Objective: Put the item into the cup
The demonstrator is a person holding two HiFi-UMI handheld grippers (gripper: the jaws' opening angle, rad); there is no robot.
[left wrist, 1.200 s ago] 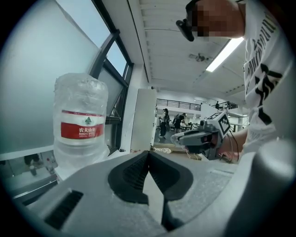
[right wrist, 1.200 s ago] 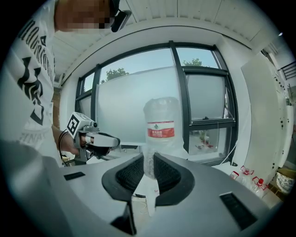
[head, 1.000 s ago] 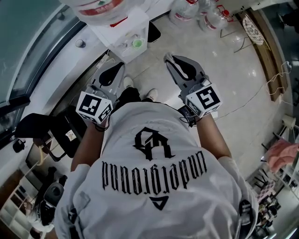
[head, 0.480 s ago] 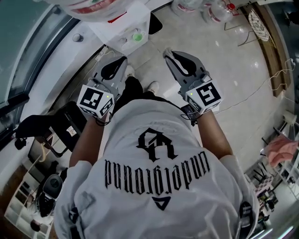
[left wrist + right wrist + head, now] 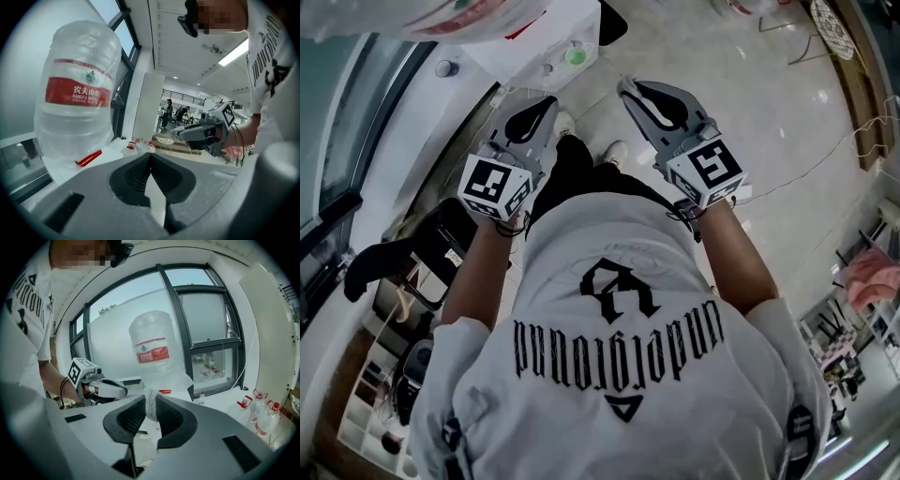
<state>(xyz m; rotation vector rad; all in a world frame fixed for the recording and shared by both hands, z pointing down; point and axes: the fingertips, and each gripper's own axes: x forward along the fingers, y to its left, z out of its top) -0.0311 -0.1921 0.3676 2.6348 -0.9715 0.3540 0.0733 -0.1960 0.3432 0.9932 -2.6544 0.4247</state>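
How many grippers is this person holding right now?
2. The left gripper is at the head view's left, shut with nothing in it. The right gripper is at that view's right, shut on a small white item. No others appear hidden.

The water jug stands on the surface ahead of the left tool. Small bottles stand on the floor, to its right.

Bright, even daylight comes through the window at the centre of the right gripper view. A ceiling strip light glows at the upper right of the left gripper view. The glossy floor shows pale glare in the head view's upper right. Both gripper views bulge strongly outward, with black corners and a soft near foreground.
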